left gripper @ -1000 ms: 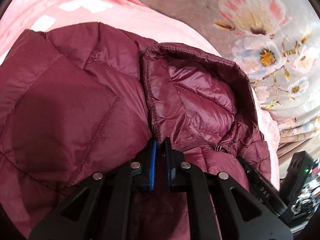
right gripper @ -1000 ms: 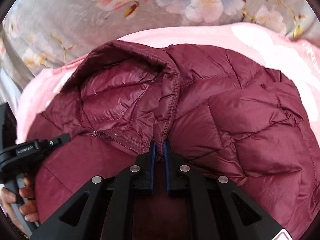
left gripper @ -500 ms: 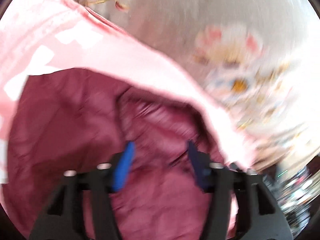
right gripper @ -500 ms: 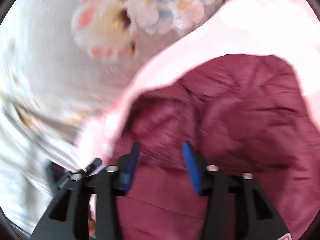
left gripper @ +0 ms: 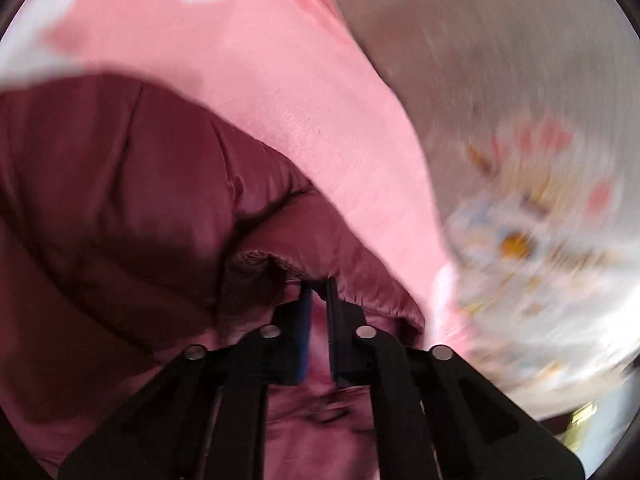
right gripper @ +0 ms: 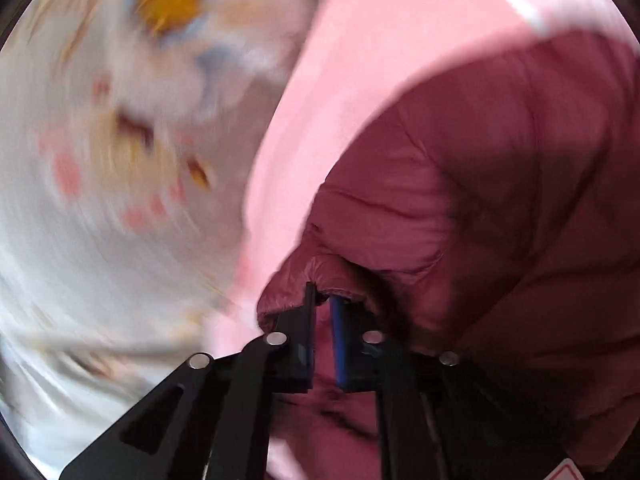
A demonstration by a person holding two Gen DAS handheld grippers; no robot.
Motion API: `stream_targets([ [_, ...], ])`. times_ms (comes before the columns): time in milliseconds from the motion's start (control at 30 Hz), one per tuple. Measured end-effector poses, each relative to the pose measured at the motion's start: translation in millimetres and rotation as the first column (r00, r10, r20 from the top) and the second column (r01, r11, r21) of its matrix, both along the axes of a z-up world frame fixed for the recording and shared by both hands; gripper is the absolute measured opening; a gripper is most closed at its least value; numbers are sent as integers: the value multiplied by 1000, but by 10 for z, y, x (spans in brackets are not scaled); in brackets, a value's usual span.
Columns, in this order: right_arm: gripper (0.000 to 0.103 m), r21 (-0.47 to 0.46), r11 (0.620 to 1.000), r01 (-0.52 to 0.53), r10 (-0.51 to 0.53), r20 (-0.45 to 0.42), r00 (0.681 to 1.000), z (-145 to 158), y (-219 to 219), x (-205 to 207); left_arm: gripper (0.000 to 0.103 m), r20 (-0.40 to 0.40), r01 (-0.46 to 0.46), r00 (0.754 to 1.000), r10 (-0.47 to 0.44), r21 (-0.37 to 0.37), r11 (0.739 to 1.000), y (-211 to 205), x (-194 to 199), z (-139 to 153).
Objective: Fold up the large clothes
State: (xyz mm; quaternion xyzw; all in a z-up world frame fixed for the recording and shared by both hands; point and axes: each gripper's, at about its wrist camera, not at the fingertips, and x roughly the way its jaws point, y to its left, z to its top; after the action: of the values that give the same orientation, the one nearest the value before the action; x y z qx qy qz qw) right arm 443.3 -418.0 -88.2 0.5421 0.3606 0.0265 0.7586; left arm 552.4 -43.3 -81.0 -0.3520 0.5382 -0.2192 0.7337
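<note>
A maroon quilted puffer jacket [left gripper: 120,200] lies on a pink blanket [left gripper: 280,80]. In the left wrist view my left gripper [left gripper: 318,292] is shut on the gathered rim of the jacket's hood [left gripper: 280,260], its jaws nearly together. In the right wrist view the jacket [right gripper: 500,180] fills the right side, and my right gripper [right gripper: 322,300] is shut on another part of the hood rim [right gripper: 316,268]. Both views are blurred by motion. The jacket's lower body is hidden.
The pink blanket [right gripper: 340,60] with white patches lies under the jacket. A pale floral bedsheet [left gripper: 520,220] spreads beyond it, and also shows in the right wrist view [right gripper: 120,120].
Both grippers let go, opened wide half a second ago, moved up toward the hood's edge, and have now closed on its rim. The views swung quickly.
</note>
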Motion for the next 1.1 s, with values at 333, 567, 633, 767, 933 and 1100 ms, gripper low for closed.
stream_targets([
  [333, 3, -718, 652, -243, 177, -167, 970, 235, 739, 175, 3, 174, 85, 970, -172, 420, 904, -379, -137, -1],
  [567, 2, -767, 602, -220, 151, -162, 975, 60, 864, 208, 4, 260, 41, 946, -195, 497, 867, -538, -230, -21],
  [633, 2, -794, 570, -210, 142, -156, 977, 48, 873, 130, 4, 290, 18, 936, -201, 531, 847, -564, -275, -30],
  [767, 2, -841, 505, -196, 122, -156, 980, 41, 942, 136, 4, 339, -28, 912, -230, 612, 790, -691, -358, -19],
  [933, 2, -850, 491, -190, 117, -152, 981, 32, 943, 128, 3, 359, -55, 901, -245, 655, 754, -767, -390, -22],
  [1100, 2, -857, 480, -189, 113, -153, 982, 28, 963, 134, 3, 362, -61, 898, -250, 666, 743, -805, -374, -19],
])
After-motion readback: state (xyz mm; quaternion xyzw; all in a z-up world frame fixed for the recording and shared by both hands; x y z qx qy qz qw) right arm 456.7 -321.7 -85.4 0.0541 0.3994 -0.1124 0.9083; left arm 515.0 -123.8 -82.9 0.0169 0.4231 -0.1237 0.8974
